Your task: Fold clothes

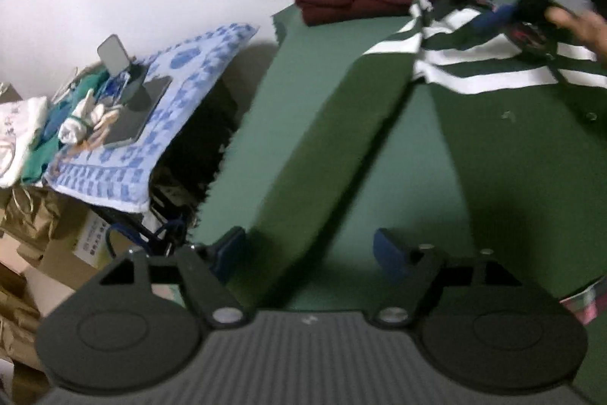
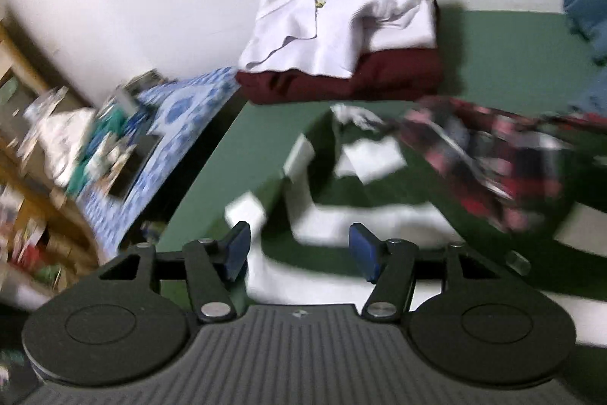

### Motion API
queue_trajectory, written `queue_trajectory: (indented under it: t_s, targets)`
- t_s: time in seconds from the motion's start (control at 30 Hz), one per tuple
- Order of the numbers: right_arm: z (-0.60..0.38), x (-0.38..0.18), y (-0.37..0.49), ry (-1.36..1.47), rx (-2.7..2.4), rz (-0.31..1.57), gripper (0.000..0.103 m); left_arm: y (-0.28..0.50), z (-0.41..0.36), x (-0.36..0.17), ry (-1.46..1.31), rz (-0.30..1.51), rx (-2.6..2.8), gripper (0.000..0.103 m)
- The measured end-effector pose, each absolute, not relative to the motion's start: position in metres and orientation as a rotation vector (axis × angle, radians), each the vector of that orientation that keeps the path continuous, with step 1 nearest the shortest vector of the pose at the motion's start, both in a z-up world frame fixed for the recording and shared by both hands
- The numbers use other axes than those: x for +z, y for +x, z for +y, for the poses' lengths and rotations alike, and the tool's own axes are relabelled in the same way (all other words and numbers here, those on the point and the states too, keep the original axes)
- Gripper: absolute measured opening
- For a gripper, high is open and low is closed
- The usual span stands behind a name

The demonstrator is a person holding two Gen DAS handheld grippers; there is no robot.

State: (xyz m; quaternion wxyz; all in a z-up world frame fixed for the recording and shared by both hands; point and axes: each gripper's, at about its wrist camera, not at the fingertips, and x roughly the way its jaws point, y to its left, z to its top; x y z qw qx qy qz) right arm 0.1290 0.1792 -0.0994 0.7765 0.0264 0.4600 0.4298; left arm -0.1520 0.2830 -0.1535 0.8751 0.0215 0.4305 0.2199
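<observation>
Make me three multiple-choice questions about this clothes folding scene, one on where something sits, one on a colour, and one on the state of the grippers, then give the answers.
1. Where does the white shirt lie?
A. On the folded maroon garment
B. On the floor
C. Between the left gripper's fingers

2. What colour are the stripes on the green garment?
A. Yellow
B. White
C. Red

3. How do the left gripper and the right gripper stand?
A. Both clamped on cloth
B. One open, one shut
C. Both open, pressing on nothing

Answers: 1 A, the shirt tops the maroon stack; 2 B, white bands cross the green; 3 C, both pairs of blue pads stand apart.
</observation>
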Motion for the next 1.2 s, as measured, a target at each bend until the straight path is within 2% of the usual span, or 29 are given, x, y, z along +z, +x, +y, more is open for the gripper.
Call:
queue_trajectory:
  t_s: [0.07, 0.1, 0.13, 0.17, 0.2, 0.23, 0.3, 0.37, 0.4, 0.43, 0.47, 0.5, 0.53, 0.67, 0.7, 0.73, 0.8, 0.83, 0.87, 0.9, 0.93, 0.97, 1.0, 1.07, 1.13, 1.2]
  targets:
    - [0.207, -0.106, 0.134, 0.017, 0.901, 1.038, 0.06, -0.153, 0.291, -0.157, 0.023, 0.895, 0.431, 0.076]
    - [0.218, -0.108, 0.136, 0.001, 0.907, 1.069, 0.039, -0.154, 0.297, -0.16, 0.012, 0.891, 0.413, 0.076]
    - [0.23, -0.109, 0.137, -0.016, 0.914, 1.101, 0.004, -0.156, 0.301, -0.159, -0.003, 0.889, 0.385, 0.067]
    - [0.239, -0.107, 0.138, -0.011, 0.916, 1.11, 0.007, -0.155, 0.306, -0.16, -0.016, 0.888, 0.356, 0.057]
    - [0.244, -0.1, 0.14, 0.018, 0.915, 1.091, 0.004, -0.155, 0.309, -0.158, -0.014, 0.883, 0.354, 0.038]
    - [0.25, -0.093, 0.142, 0.047, 0.913, 1.076, 0.004, -0.152, 0.318, -0.156, -0.031, 0.877, 0.354, 0.025]
    - [0.266, -0.086, 0.153, 0.135, 0.901, 1.09, 0.006, -0.147, 0.336, -0.152, -0.068, 0.865, 0.352, 0.022]
    - [0.286, -0.092, 0.161, 0.155, 0.863, 1.099, 0.011, -0.14, 0.356, -0.147, -0.093, 0.855, 0.371, 0.021]
    - [0.295, -0.097, 0.164, 0.158, 0.843, 1.101, 0.019, -0.134, 0.367, -0.144, -0.099, 0.85, 0.391, 0.02]
    - [0.303, -0.102, 0.166, 0.139, 0.833, 1.105, 0.04, -0.131, 0.378, -0.142, -0.114, 0.849, 0.399, 0.02]
    - [0.307, -0.108, 0.167, 0.095, 0.835, 1.112, 0.052, -0.13, 0.388, -0.139, -0.148, 0.85, 0.388, 0.021]
    - [0.311, -0.114, 0.168, 0.051, 0.836, 1.118, 0.054, -0.132, 0.398, -0.138, -0.202, 0.841, 0.367, 0.021]
    - [0.309, -0.114, 0.168, 0.034, 0.838, 1.104, 0.052, -0.134, 0.408, -0.136, -0.257, 0.831, 0.345, 0.022]
    - [0.252, -0.089, 0.149, 0.107, 0.883, 0.976, 0.054, -0.159, 0.43, -0.134, -0.362, 0.799, 0.306, 0.025]
    - [0.237, -0.087, 0.142, 0.1, 0.894, 0.967, 0.055, -0.166, 0.433, -0.133, -0.375, 0.792, 0.302, 0.033]
    - [0.224, -0.089, 0.135, 0.069, 0.902, 0.969, 0.055, -0.172, 0.436, -0.134, -0.395, 0.787, 0.288, 0.046]
    - [0.201, -0.097, 0.117, -0.014, 0.896, 0.97, 0.055, -0.181, 0.441, -0.137, -0.436, 0.782, 0.261, 0.057]
    - [0.194, -0.104, 0.111, -0.046, 0.88, 0.97, 0.055, -0.18, 0.443, -0.14, -0.441, 0.79, 0.257, 0.057]
    - [0.19, -0.113, 0.109, -0.075, 0.856, 0.984, 0.054, -0.175, 0.442, -0.143, -0.415, 0.811, 0.274, 0.055]
    - [0.188, -0.118, 0.108, -0.093, 0.828, 0.988, 0.048, -0.169, 0.441, -0.147, -0.387, 0.832, 0.291, 0.047]
    - [0.186, -0.117, 0.107, -0.099, 0.803, 0.968, 0.049, -0.163, 0.44, -0.149, -0.366, 0.848, 0.31, 0.035]
    - [0.183, -0.116, 0.106, -0.104, 0.779, 0.948, 0.046, -0.158, 0.442, -0.151, -0.363, 0.86, 0.315, 0.029]
    - [0.181, -0.115, 0.106, -0.11, 0.754, 0.928, 0.039, -0.153, 0.445, -0.151, -0.372, 0.869, 0.32, 0.026]
    - [0.162, -0.109, 0.101, -0.04, 0.754, 0.917, 0.04, -0.152, 0.448, -0.147, -0.36, 0.862, 0.345, 0.025]
    - [0.132, -0.104, 0.089, 0.021, 0.769, 0.928, 0.043, -0.157, 0.45, -0.143, -0.317, 0.865, 0.398, 0.014]
    - [0.106, -0.101, 0.067, -0.008, 0.793, 0.942, 0.044, -0.162, 0.453, -0.14, -0.285, 0.87, 0.448, 0.013]
